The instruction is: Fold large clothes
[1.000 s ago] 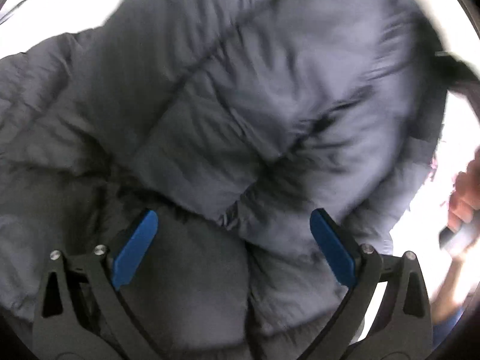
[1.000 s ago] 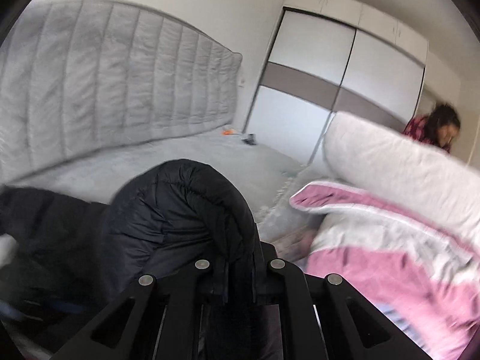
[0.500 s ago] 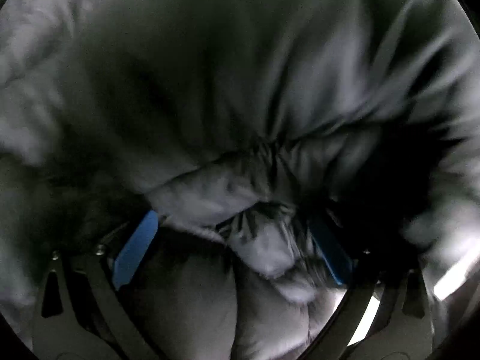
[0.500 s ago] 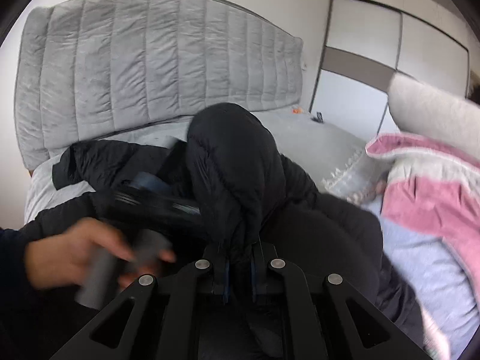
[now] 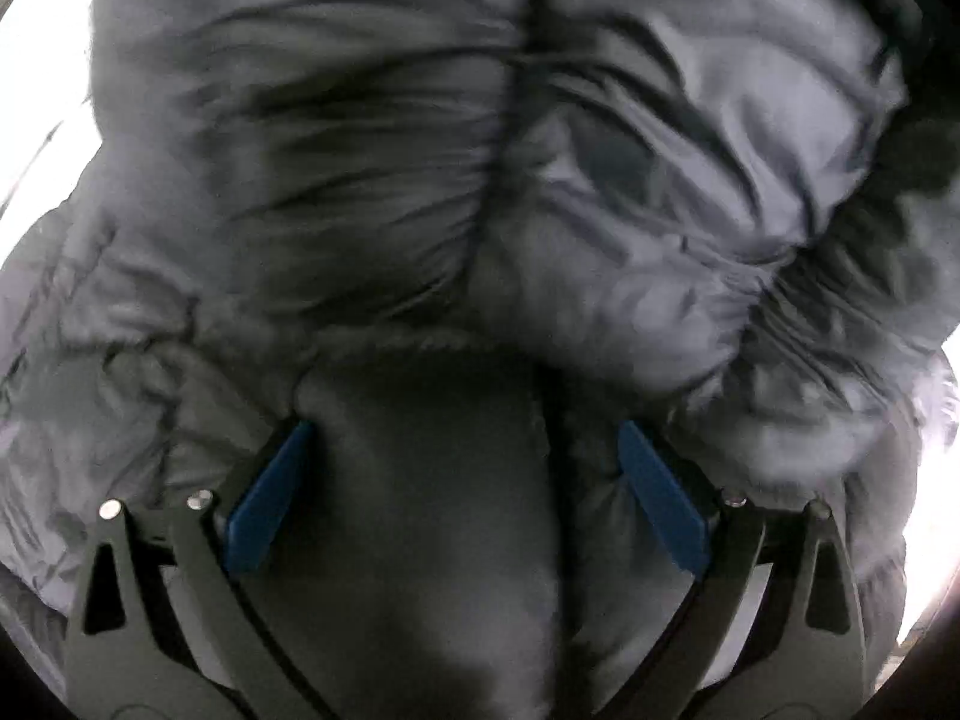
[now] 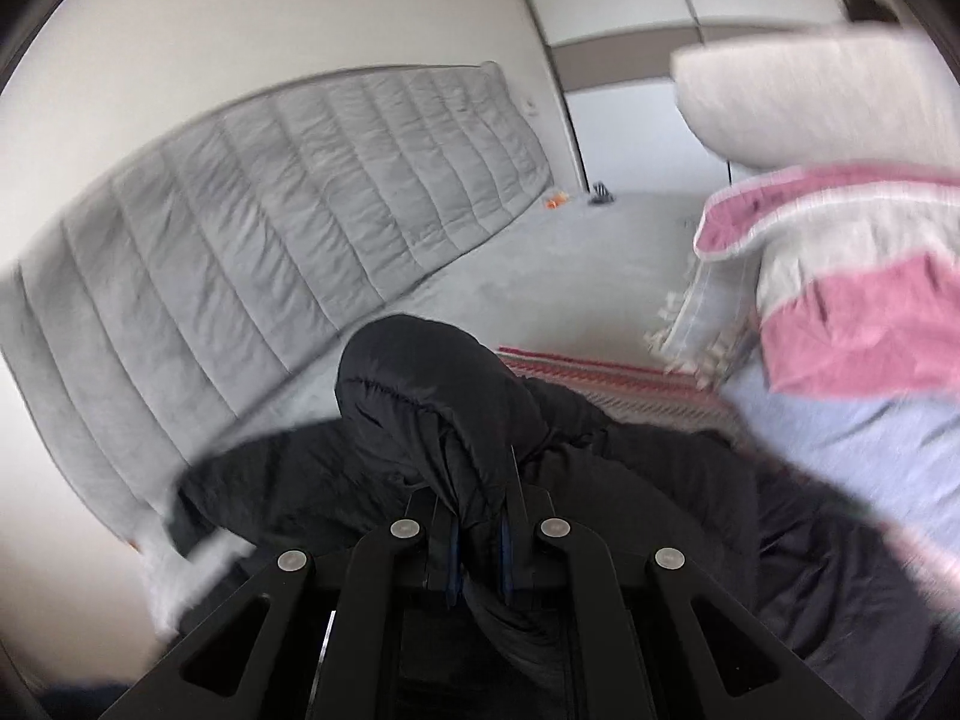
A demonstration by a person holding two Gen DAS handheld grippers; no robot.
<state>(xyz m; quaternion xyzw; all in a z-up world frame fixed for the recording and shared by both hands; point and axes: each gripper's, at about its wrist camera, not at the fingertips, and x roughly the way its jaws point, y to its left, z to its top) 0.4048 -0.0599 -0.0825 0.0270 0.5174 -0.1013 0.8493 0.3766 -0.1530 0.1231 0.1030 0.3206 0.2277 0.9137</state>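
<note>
A dark puffy down jacket [image 5: 420, 150] fills the whole left wrist view, blurred and very close. My left gripper [image 5: 462, 426] is open, its blue pads [image 5: 270, 498] far apart, and a bulge of jacket lies between them without being pinched. In the right wrist view the same black jacket [image 6: 690, 492] lies spread on the bed. My right gripper [image 6: 480, 516] is shut on a raised fold of it, which stands up in a hump above the fingers.
A grey quilted headboard [image 6: 270, 228] runs along the wall at the left. The grey bed surface [image 6: 540, 264] stretches behind the jacket. A pink and white blanket [image 6: 858, 312] and a white pillow [image 6: 810, 102] are piled at the right, with a striped cloth [image 6: 630, 378] beside them.
The right wrist view has tilted while the fold stayed gripped. The hand with the left gripper has gone from that view. The left gripper stayed open, with different jacket folds now in front.
</note>
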